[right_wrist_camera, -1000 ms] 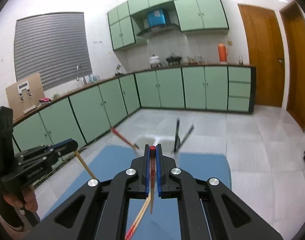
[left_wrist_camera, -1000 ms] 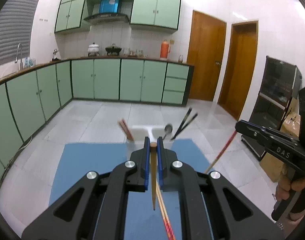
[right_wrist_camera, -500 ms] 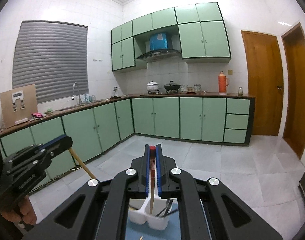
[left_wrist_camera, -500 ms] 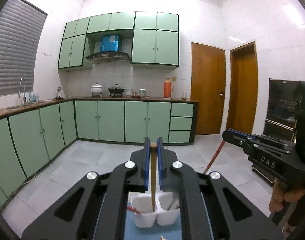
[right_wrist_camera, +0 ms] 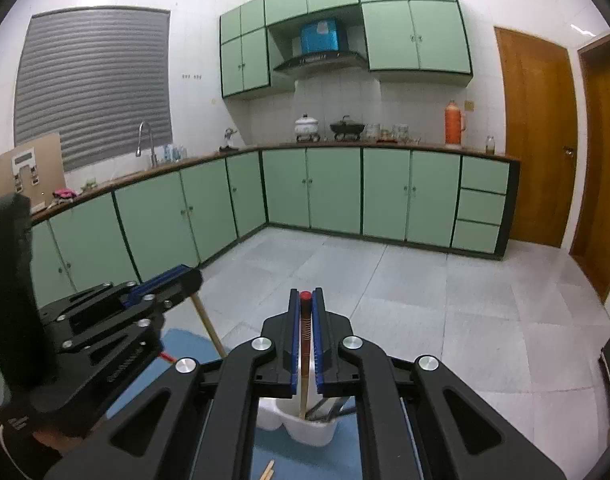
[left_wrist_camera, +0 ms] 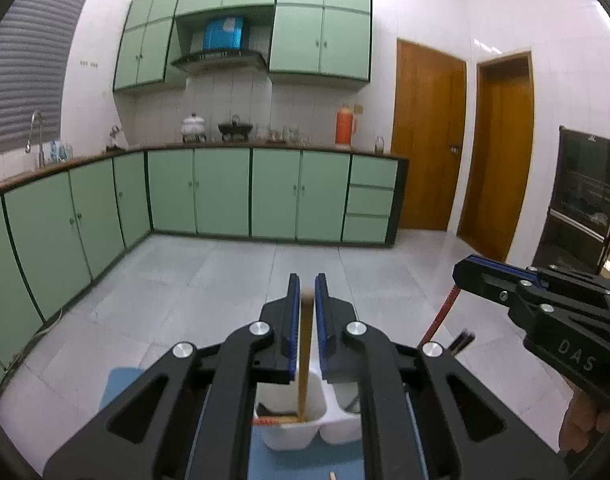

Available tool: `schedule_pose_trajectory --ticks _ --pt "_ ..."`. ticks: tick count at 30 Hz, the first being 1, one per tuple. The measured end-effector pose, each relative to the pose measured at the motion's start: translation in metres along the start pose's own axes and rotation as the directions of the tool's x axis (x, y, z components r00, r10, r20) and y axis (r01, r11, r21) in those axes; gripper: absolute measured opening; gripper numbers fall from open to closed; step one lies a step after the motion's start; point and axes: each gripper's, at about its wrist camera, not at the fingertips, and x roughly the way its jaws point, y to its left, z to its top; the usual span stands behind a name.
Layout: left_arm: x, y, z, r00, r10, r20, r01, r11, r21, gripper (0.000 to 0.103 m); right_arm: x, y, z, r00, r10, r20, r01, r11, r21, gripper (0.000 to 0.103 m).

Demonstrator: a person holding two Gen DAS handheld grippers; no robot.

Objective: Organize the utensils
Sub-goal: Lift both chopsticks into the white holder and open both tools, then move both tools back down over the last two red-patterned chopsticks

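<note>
While my left claw (left_wrist_camera: pixel 307 312) clamps a wooden chopstick (left_wrist_camera: pixel 303 376) over the white holder (left_wrist_camera: pixel 289 434), my right claw (right_wrist_camera: pixel 306 328) pinches a red-tipped chopstick (right_wrist_camera: pixel 305 356)

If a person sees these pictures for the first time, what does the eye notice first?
First, the two black grippers, each shut on a chopstick over the white utensil holder: the left gripper holds a plain wooden chopstick, the right gripper a red-tipped chopstick. Behind them, the green kitchen cabinets fill the background.

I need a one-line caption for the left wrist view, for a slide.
Left hand-held gripper lowers a wooden chopstick into the white utensil holder; right hand-held gripper holds a red one alongside.
</note>
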Motion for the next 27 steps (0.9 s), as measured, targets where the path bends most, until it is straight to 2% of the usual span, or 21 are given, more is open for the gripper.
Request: schedule_pose_trajectory --ticks 3,6,8,10,12,14,16,18,27 --pt "-0.009 0.006 -0.008 1.0 -0.007 -0.004 0.007 1.0 -0.007 0.029 -0.006 0.002 -0.007 1.0 -0.001 0.009 0.001 1.0 0.008 0.009" --pt "-0.027 0.012 -0.008 1.0 -0.018 0.019 0.019 1.0 -0.012 0.034 -0.023 0.002 -0.012 0.999 -0.001 0.048 0.0 1.0 0.022 0.022" --pt "-0.042 0.012 -0.011 0.999 -0.019 0.035 0.019 1.0 -0.011 0.042 -0.036 0.001 -0.014 0.997 -0.003 0.073 0.001 1.0 0.025 0.027" --pt "-0.059 0.013 -0.014 0.998 -0.026 0.051 0.027 0.999 -0.018 0.048 -0.049 0.002 -0.019 0.996 -0.014 0.092 0.011 0.999 0.031 0.039" --pt "-0.073 0.014 -0.019 0.998 -0.03 0.059 0.032 0.999 -0.025 0.054 -0.062 0.001 -0.026 0.994 -0.017 0.104 0.012 0.999 0.044 0.045" --pt "-0.09 0.016 -0.029 0.997 -0.038 0.064 0.04 0.999 -0.033 0.065 -0.077 0.002 -0.039 0.993 -0.034 0.114 0.028 0.998 0.053 0.06" --pt "-0.102 0.016 -0.039 0.997 -0.035 0.068 0.037 0.999 -0.034 0.083 -0.09 0.002 -0.054 0.99 -0.059 0.126 0.052 0.997 0.064 0.085" --pt "-0.113 0.017 -0.053 0.998 -0.031 0.06 0.034 0.999 -0.04 0.088 -0.102 0.002 -0.071 0.988 -0.083 0.13 0.071 0.993 0.091 0.096" --pt "-0.13 0.028 -0.129 0.997 -0.001 -0.082 0.001 1.0 -0.007 0.09 -0.112 0.005 -0.146 0.995 -0.095 0.001 0.094 0.985 0.145 0.097"
